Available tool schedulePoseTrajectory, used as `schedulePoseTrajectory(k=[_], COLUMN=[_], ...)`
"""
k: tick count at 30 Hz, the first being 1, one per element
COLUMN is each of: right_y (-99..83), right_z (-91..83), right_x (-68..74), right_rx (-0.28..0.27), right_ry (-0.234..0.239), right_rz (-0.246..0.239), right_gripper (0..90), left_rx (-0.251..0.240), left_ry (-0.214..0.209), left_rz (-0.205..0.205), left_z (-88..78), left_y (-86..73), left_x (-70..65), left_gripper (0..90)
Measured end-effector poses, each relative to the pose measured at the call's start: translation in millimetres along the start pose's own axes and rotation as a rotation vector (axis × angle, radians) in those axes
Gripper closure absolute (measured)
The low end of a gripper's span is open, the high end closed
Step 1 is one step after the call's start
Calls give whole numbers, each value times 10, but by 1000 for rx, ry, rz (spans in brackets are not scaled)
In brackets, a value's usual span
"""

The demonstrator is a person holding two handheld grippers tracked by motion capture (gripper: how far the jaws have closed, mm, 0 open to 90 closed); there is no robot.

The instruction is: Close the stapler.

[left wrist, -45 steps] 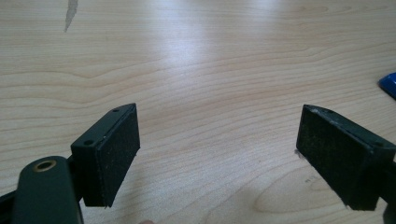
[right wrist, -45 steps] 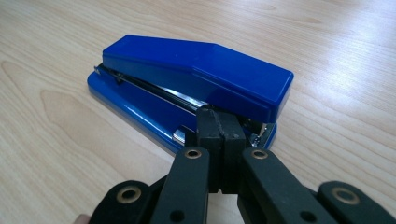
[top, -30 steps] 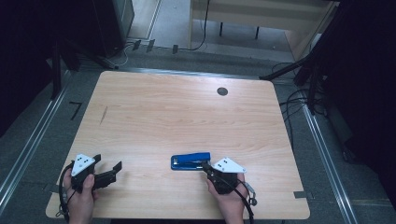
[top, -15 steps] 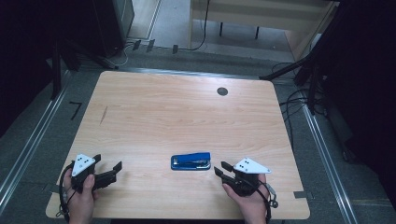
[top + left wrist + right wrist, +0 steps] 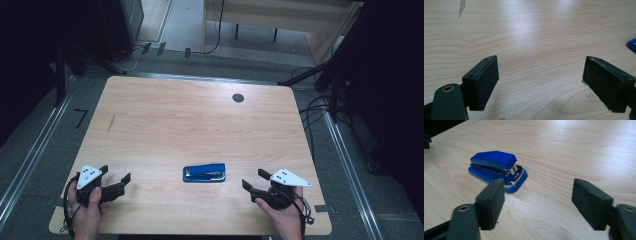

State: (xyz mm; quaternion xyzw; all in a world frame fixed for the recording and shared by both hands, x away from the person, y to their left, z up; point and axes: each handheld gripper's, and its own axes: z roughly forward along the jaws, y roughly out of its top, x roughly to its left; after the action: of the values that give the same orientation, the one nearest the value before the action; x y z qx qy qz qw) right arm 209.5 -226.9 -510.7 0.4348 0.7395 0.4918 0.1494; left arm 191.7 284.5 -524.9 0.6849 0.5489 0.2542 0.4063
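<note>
**Blue stapler lies free between two open grippers**

While the person's hands rest at the near edge of the table point(image 5: 165, 115), the high view shows the blue stapler point(image 5: 204, 173) lying flat on the wood between them, nearer the right gripper point(image 5: 254, 182) than the left gripper point(image 5: 119, 181). Both grippers are apart from it, and their jaws stand spread with nothing between them.

From the left gripper view, the left gripper point(image 5: 541, 82) has its two black pads wide apart over bare wood; a blue corner of the stapler point(image 5: 632, 45) shows at the right edge, well off.

From the right gripper view, the right gripper point(image 5: 537, 205) has just been opening its jaws, and they hold nothing. The stapler point(image 5: 496, 168) sits just beyond the left pad, its chrome nose toward the camera.

It looks small, rigid and fairly light, with glossy plastic that may slip. Its hinged top would give under pressure from above, so a grip across the two long sides of the base seems safest.
</note>
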Motion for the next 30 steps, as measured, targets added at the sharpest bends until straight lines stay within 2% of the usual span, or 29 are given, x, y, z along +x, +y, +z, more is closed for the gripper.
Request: schedulePoseTrajectory(k=[6, 11, 19, 26, 30], right_y=[-52, -81, -151, -205, -260], right_z=[-51, -100, -209, -333, -409], right_x=[-113, -213, -407, -587, -679], right_rx=[8, 1, -16, -24, -51], right_ry=[22, -43, -80, -139, -135], right_rz=[20, 19, 55, 52, 59], right_gripper=[164, 160, 161, 157, 145], left_rx=[2, 2, 11, 18, 22], left_ry=[0, -2, -6, -2, -4], left_rz=[2, 1, 1, 2, 0], left_z=[-1, 2, 7, 19, 28], left_y=[-1, 0, 4, 10, 14], left_x=[-4, -1, 2, -3, -3], left_gripper=[139, 139, 139, 138, 138])
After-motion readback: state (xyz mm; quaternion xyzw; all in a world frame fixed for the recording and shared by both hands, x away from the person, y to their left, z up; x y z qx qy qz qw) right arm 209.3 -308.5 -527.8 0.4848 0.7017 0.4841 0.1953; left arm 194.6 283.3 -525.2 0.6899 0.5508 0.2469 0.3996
